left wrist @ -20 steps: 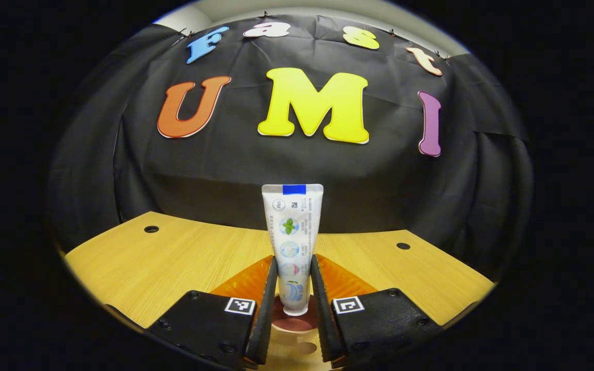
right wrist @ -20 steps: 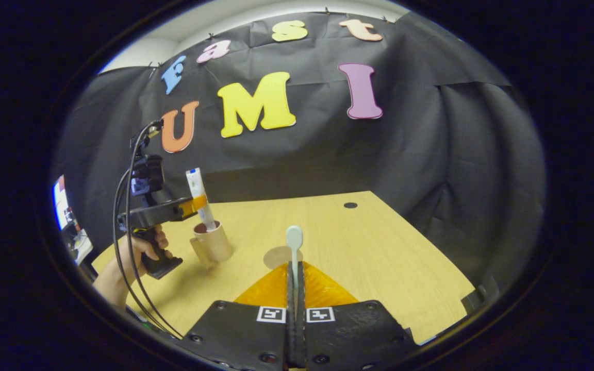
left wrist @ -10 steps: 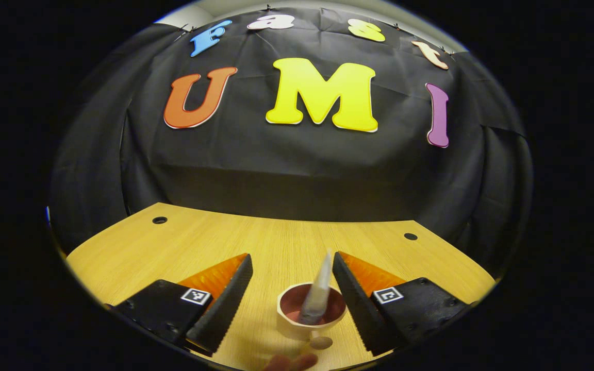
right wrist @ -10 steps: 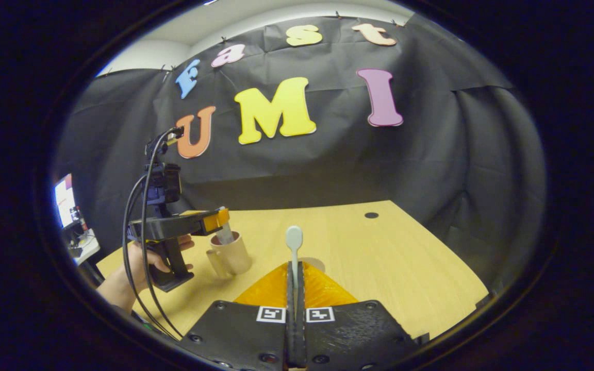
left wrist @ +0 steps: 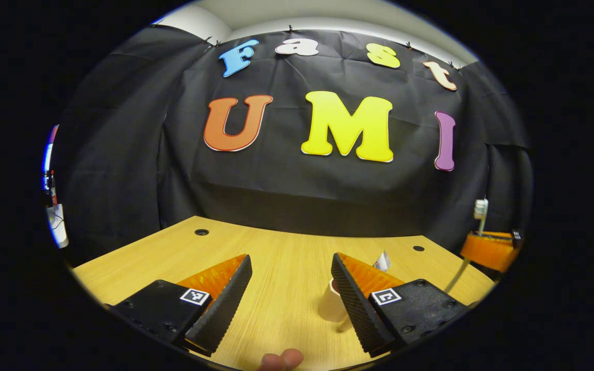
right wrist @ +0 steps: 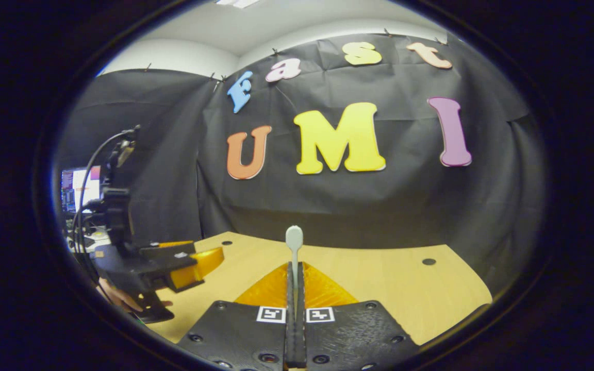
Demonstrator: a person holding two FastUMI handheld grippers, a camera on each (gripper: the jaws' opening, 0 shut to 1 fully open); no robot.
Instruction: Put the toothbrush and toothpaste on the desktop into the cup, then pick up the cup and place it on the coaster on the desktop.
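The right gripper (right wrist: 295, 288) pinches the pale toothbrush (right wrist: 294, 246) upright between closed fingers. The left gripper (left wrist: 291, 288) gapes wide and empty, with the cup (left wrist: 331, 305) holding the toothpaste (left wrist: 381, 260) partly hidden behind its right finger.

Black cloth wall (left wrist: 286, 175) behind wooden desktop (left wrist: 286, 257) (round holes), pale ceiling (right wrist: 276, 20) above

Both gripper views look low across the desktop (left wrist: 281, 257) toward the same cloth wall, probably side by side.

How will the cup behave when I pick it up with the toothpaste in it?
Likely top-heavy: the toothpaste leans out above the cup, so it may tip. The cup looks smooth and rounded, so the fingers might slip.
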